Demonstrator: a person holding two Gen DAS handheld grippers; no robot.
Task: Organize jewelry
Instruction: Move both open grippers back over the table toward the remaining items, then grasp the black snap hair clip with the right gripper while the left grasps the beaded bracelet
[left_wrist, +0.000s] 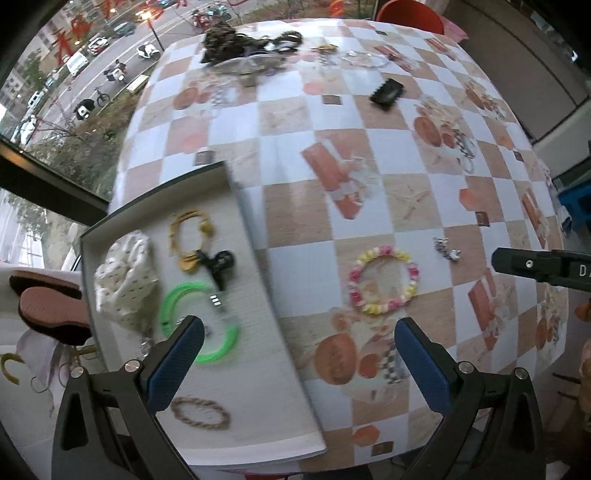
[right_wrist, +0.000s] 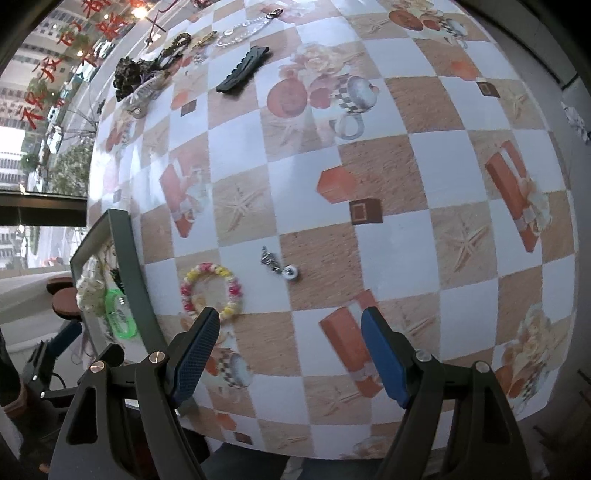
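Left gripper (left_wrist: 299, 334): blue-padded jaws apart, nothing between them, hanging over the tray's right edge.
Right gripper (right_wrist: 290, 325): jaws spread wide and empty above the tablecloth, just right of the flower bracelet; its black finger shows at the right edge of the left wrist view.
Pink-and-yellow flower-bead bracelet (right_wrist: 212, 290): flat on the checkered tablecloth (right_wrist: 436, 155), near the tray.
Small silver charm with a round bead (right_wrist: 277, 263): on the cloth, right of the bracelet.
Grey-rimmed white tray (left_wrist: 258, 387): holds a bright green bangle (left_wrist: 199, 325), yellow beaded bracelet (left_wrist: 192, 236), black clip (left_wrist: 218, 264), brown braided bracelet (left_wrist: 201, 412) and white dotted scrunchie (left_wrist: 125, 277).
Black toothed hair clip (right_wrist: 242, 69): farther back, alone.
Dark pile of accessories (left_wrist: 236, 44): at the far table edge.
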